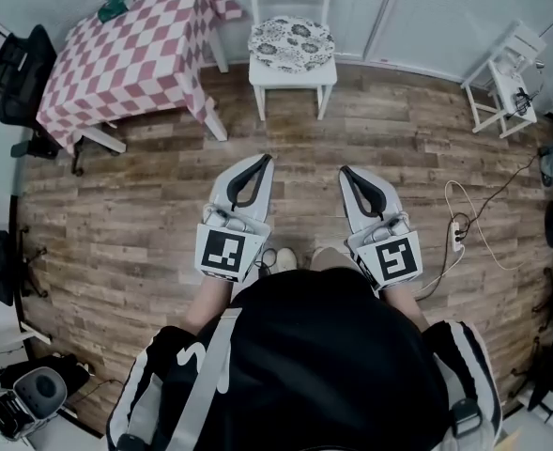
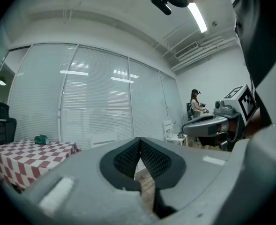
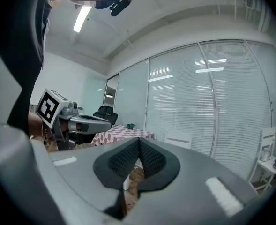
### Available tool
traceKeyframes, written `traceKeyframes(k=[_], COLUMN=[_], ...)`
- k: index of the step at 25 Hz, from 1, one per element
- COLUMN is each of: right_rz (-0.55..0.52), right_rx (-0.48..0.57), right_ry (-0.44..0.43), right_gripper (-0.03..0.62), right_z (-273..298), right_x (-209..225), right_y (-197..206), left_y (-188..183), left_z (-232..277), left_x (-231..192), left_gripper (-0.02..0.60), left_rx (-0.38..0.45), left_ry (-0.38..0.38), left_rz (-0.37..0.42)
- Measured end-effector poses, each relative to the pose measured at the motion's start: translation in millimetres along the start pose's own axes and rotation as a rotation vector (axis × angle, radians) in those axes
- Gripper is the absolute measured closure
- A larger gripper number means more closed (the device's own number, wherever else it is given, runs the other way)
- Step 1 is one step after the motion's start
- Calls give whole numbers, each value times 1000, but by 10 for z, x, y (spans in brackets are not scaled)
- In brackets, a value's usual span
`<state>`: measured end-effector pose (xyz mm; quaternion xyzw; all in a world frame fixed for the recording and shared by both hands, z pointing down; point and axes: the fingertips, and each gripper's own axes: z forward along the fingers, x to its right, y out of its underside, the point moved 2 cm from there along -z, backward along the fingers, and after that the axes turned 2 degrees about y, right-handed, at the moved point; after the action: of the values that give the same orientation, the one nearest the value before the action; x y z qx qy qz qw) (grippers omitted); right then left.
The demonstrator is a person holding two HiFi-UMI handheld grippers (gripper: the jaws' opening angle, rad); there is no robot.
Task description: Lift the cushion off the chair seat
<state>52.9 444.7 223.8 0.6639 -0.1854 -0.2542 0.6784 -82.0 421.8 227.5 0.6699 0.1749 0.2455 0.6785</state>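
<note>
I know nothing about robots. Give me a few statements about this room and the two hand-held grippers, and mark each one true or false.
1. The cushion lies on the seat of the chair. True.
2. The left gripper is holding the cushion. False: its jaws are shut on nothing, and it is well short of the chair.
3. A table with a red-and-white checked cloth stands to the left of the chair in the head view. True.
4. The right gripper has its jaws wide open. False: they are shut, with nothing between them.
5. The floor is carpeted. False: it is wood planks.
</note>
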Motion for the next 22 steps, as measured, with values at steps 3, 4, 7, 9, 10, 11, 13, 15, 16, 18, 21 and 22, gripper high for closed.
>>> traceKeyframes(k=[3,4,7,9,10,11,13,15,16,18,21,22], right_rz=[-2,2,0,2,4,6,4,0,1,3,6,5], right_rx=[9,12,13,10,12,16,28,37,38,34,30,29], right_ry=[11,14,21,25,27,27,24,18,14,9,3,2], right_gripper=[600,600,600,600,600,600,600,600,600,600,600,600], right_z=[-14,-21,-61,-69,-65,-54,-17,20,34,70,154,185], right_x=[-99,-133,-196,-188,-180,-174,-176,-188,-191,-181,-132,-106], right_y=[-31,-43,-66,-71,-75,-85,-110,-125,-122,-97,-63,-59], left_y=[30,38,28,-9,-24,-29,-25,-16,-10,11,38,39], left_z=[-68,-86,-129,-140,-141,-140,-138,-141,-139,-114,-44,-14], left_x=[-25,-38,-58,-65,-68,-74,-98,-125,-136,-159,-216,-243], left_gripper=[580,581,581,580,581,581,581,580,581,581,581,581], left_rx=[-1,-5,-4,5,8,11,14,15,15,12,6,7], left_ry=[11,14,26,30,32,31,25,15,9,3,-2,-6], left_rz=[1,2,5,6,7,9,10,6,4,2,-1,-2])
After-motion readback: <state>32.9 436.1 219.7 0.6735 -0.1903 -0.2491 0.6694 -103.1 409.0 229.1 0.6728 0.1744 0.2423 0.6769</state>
